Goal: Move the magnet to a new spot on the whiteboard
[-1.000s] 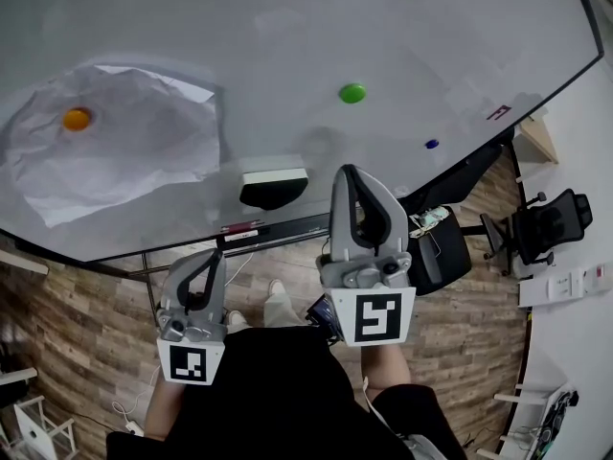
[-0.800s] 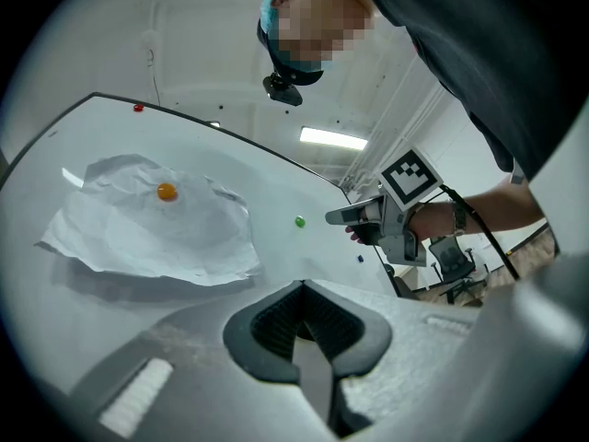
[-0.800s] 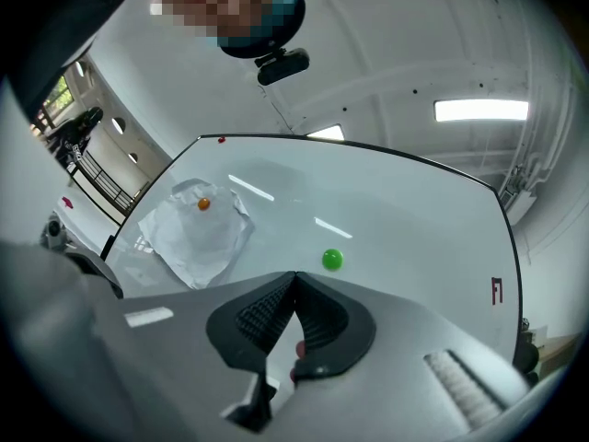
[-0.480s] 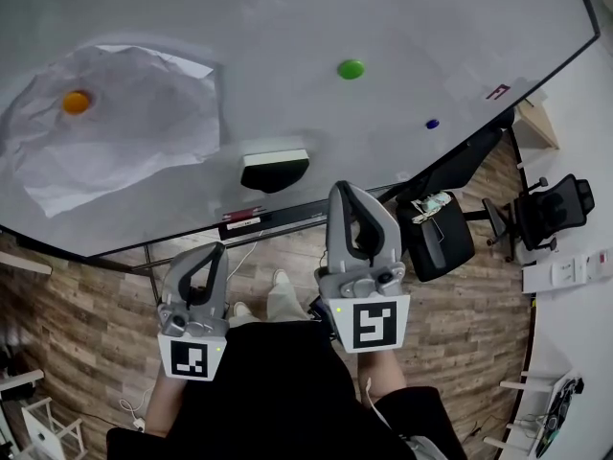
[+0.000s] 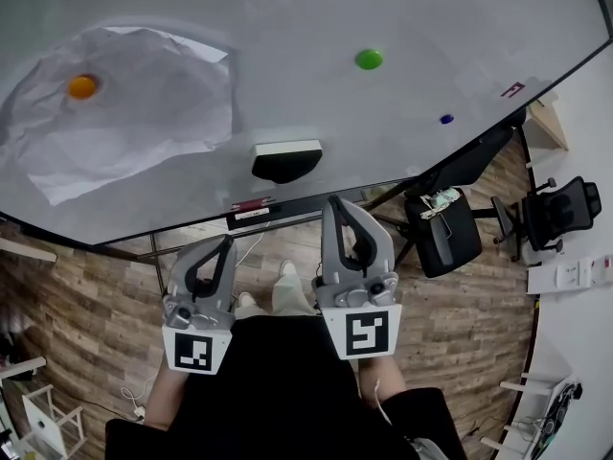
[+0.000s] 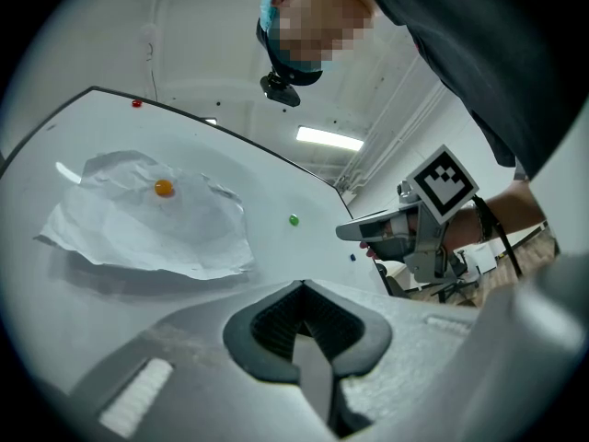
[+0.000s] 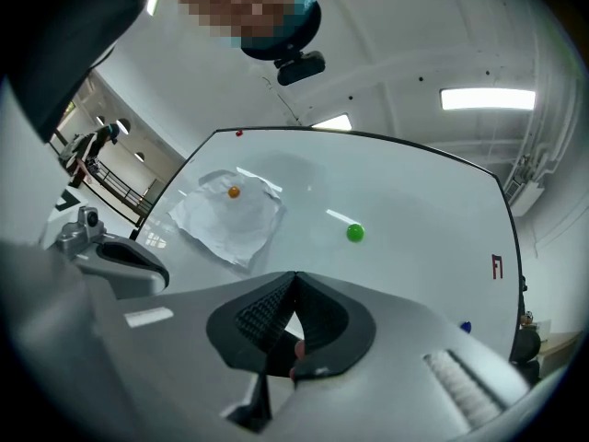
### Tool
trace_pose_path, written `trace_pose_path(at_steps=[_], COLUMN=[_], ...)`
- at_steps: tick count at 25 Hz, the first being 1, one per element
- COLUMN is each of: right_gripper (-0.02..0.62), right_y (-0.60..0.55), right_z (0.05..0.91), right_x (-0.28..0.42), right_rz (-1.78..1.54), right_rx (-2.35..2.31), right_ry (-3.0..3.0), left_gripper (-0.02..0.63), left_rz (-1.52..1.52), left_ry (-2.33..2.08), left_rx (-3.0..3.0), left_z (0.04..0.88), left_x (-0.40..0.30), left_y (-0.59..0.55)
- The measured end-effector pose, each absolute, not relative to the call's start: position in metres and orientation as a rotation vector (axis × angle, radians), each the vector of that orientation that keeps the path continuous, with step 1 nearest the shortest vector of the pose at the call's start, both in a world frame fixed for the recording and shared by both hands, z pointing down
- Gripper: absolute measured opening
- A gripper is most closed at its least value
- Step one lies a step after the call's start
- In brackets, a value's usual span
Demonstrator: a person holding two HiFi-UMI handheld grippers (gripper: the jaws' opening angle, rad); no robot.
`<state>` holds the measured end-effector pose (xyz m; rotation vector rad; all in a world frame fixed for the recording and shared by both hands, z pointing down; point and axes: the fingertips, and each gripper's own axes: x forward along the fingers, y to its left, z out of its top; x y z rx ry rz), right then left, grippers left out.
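Both hand-held grippers hang low in front of the person, well apart from the whiteboard, and neither touches anything. The left hand-held gripper has its jaws pressed together with nothing between them. The right hand-held gripper is likewise closed and empty.

The task names no colour. The green magnet sits alone on bare board, so it is probably the one to move. It lies straight ahead of the right hand-held gripper and a little to its right, higher up the board. In the right gripper view it shows just right of the jaw line. The right hand is clearly the nearer one, as the left would have to cross over. The magnet is round, so it has no long axis to line up with. The jaws would first have to open.

An eraser clings to the board slightly left of that path, between the hand-held grippers and the magnet.

By count there are two hand-held grippers, one eraser and one crumpled paper sheet. There is one green magnet, one orange magnet pinning the sheet, and one small blue magnet. A small red dot at the far edge, seen only in the gripper views, may be a fourth.
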<state>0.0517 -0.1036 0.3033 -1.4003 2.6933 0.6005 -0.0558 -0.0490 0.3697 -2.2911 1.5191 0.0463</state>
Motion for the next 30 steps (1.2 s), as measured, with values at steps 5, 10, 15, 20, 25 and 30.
trace_pose_path(at_steps=[5,10,15,20,25,30], right_gripper=[0.002,0.003,0.002,0.002,0.002,0.002], right_y=[-0.1,-0.096,-0.088,-0.08,-0.07,-0.065], right_z=[0.318,0.326,0.336,0.346,0.349,0.353], right_x=[0.048,0.044,0.036,0.032,0.027,0.023], right_rz=[0.598,0.588,0.568,0.535,0.549,0.558], right_rx=[-1.396,-1.386,-1.35,-1.332,-1.311,-1.3], right_ry=[2.719,2.735,2.767,2.8,2.806,2.821], left_gripper=[0.002,0.002,0.002,0.002,0.002,0.002], left_rz=[0.039,0.039,0.03,0.042,0.044,0.053], left_ry=[1.529,1.537,1.542,1.559,1.561,1.571], left_rx=[-2.28,-2.273,-2.266,-2.263,-2.278,-2.278], left_z=[0.37,0.369,0.369,0.369,0.372,0.372], left_x=[-0.059,-0.061,-0.063,-0.065,-0.064,-0.065], left_y=[-0.051,-0.053,-0.052,-0.05,-0.046,-0.042])
